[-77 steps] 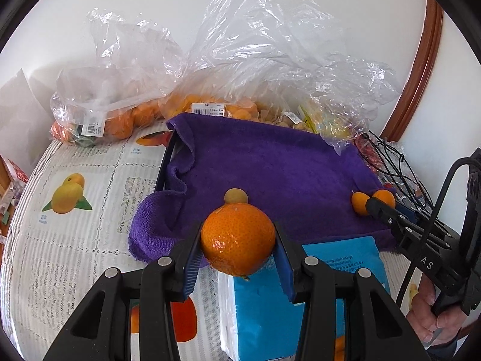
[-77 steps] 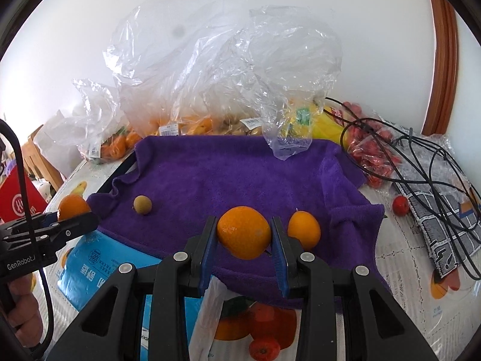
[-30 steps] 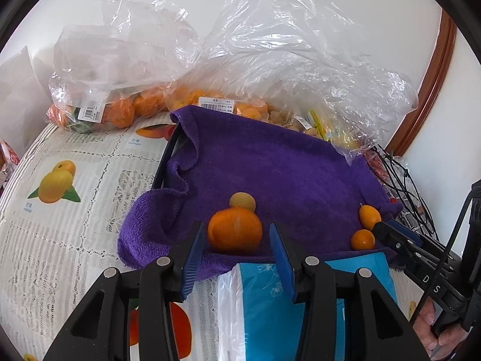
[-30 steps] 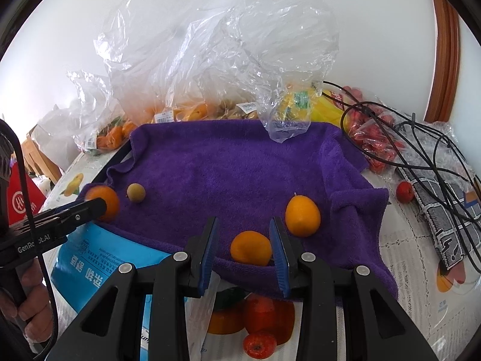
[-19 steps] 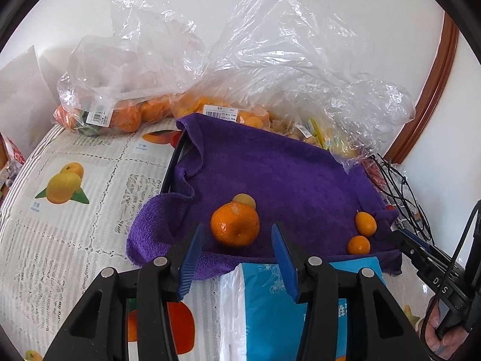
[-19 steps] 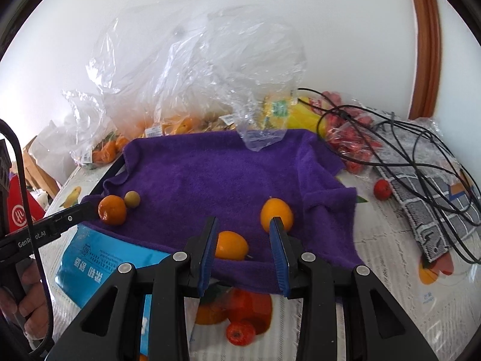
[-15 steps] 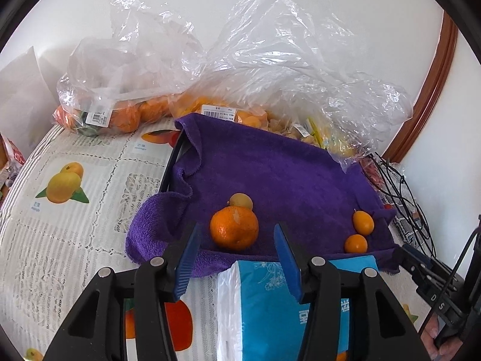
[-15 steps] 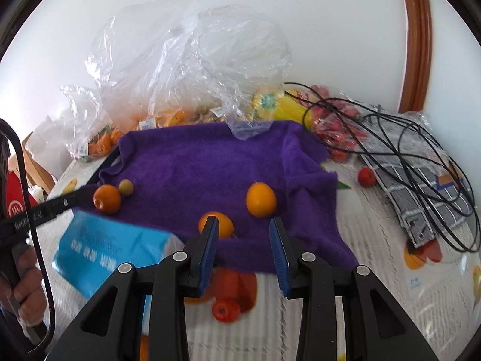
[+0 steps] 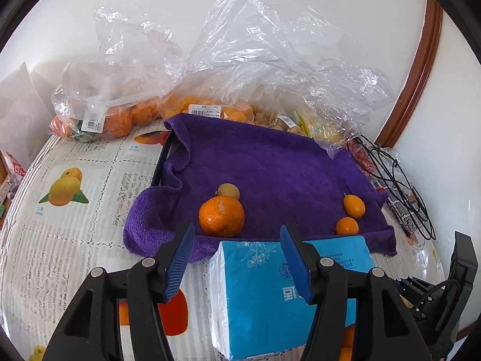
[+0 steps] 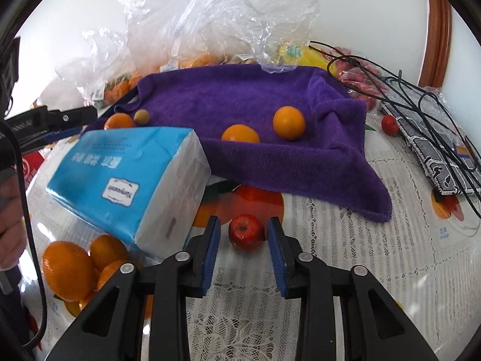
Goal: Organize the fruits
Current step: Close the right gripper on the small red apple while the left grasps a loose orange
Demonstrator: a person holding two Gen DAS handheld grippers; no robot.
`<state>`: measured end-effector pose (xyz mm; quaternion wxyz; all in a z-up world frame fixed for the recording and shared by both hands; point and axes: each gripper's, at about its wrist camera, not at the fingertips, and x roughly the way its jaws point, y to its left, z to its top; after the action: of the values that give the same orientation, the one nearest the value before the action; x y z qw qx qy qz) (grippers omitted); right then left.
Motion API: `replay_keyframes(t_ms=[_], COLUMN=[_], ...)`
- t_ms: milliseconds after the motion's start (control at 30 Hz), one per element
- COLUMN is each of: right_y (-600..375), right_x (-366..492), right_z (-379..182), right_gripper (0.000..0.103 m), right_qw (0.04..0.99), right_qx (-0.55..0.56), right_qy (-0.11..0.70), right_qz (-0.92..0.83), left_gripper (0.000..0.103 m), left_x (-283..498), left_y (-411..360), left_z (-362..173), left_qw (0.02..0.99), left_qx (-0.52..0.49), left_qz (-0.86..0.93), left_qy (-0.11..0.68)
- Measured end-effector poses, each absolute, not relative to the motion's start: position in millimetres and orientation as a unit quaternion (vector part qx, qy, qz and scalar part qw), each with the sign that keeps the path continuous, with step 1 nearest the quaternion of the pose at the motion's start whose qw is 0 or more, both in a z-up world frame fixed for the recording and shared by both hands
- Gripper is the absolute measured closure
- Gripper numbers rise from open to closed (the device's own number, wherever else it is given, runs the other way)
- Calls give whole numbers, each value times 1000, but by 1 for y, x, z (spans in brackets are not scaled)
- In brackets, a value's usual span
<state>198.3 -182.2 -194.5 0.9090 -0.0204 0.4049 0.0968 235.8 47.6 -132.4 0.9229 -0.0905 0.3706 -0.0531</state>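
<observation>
A purple towel point(image 9: 270, 162) lies over a tray and holds a mandarin point(image 9: 221, 216), a small brownish fruit point(image 9: 228, 191) and two small oranges point(image 9: 354, 205) point(image 9: 347, 226). My left gripper point(image 9: 236, 240) is open and empty, just short of the mandarin. My right gripper point(image 10: 244, 234) is open, with a small red fruit point(image 10: 246, 236) on the tablecloth between its fingers, untouched. The towel point(image 10: 255, 102) and the two oranges point(image 10: 289, 122) point(image 10: 240, 134) lie beyond it.
A blue tissue pack point(image 9: 288, 294) point(image 10: 126, 177) lies in front of the towel. Plastic bags of fruit point(image 9: 126, 111) stand at the back. Loose oranges point(image 10: 69, 270) sit at the near left, a second red fruit point(image 10: 390, 124) and black cables point(image 10: 421, 96) at the right.
Both grippers let go of their oranges on the towel and drew back. The right gripper then dropped down to the near table, around the small red fruit.
</observation>
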Motion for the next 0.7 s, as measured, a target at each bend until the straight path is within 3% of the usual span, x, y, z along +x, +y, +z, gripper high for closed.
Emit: replay_keyframes(t_ms=[367,700], right_y=[-189,-194], right_x=[173,131], right_z=[-175,-162], right_gripper=[78,78], right_qw=[924,933], right_qx=[-13,0], right_qy=[373,355], right_qz=[83,61], left_gripper=[46,38], left_x=[190,134], left_y=[43,33], left_z=[-130,-138], left_qw=[922,913], left_qx=[-69,-51], left_qz=[-64,-115], left_qy=[376,388])
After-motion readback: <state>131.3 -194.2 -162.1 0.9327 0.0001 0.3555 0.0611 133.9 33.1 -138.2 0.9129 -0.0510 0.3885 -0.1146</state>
